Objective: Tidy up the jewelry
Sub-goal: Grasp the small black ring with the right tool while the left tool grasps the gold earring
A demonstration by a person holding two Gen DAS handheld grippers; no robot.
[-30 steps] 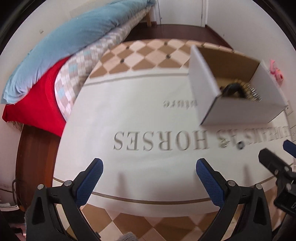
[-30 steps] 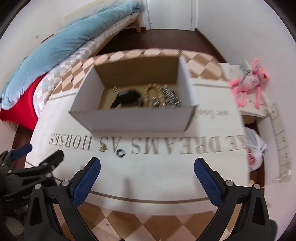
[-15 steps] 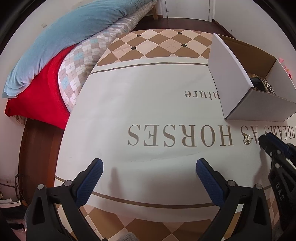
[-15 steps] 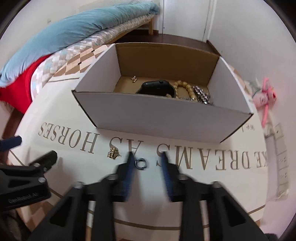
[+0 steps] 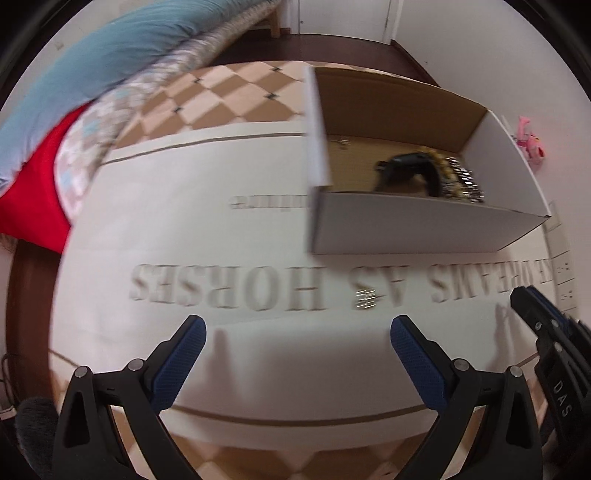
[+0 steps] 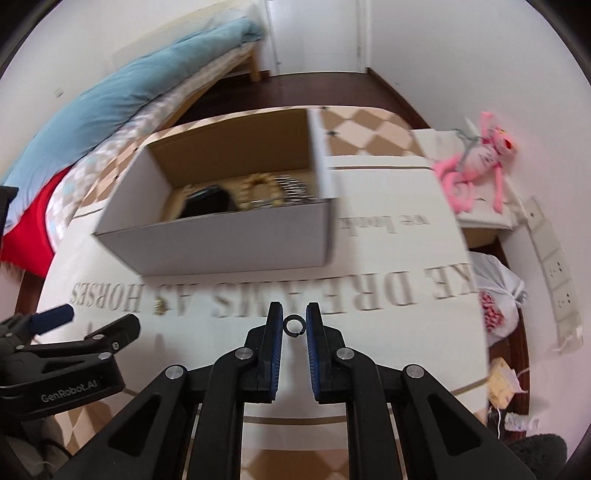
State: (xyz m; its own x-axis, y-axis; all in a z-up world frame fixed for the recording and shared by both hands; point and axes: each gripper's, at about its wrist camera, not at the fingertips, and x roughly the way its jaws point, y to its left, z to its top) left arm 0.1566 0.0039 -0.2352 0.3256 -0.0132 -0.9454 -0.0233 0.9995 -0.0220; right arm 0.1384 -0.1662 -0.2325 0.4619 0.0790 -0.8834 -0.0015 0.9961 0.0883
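Home bedroom: bed (image 6: 207,85) with blue duvet (image 6: 122,96) (red sheet under), pink plush toy (image 6: 476,162), wall sockets (image 6: 554,273), dark wood floor (image 6: 332,88), white door (image 6: 314,33).

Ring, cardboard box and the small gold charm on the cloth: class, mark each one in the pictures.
ring (image 6: 294,325), right wrist view, on its dark band.
cardboard box (image 6: 236,242), right wrist view, on its near outer wall.
gold charm (image 5: 365,298), left wrist view, on its blurred middle.
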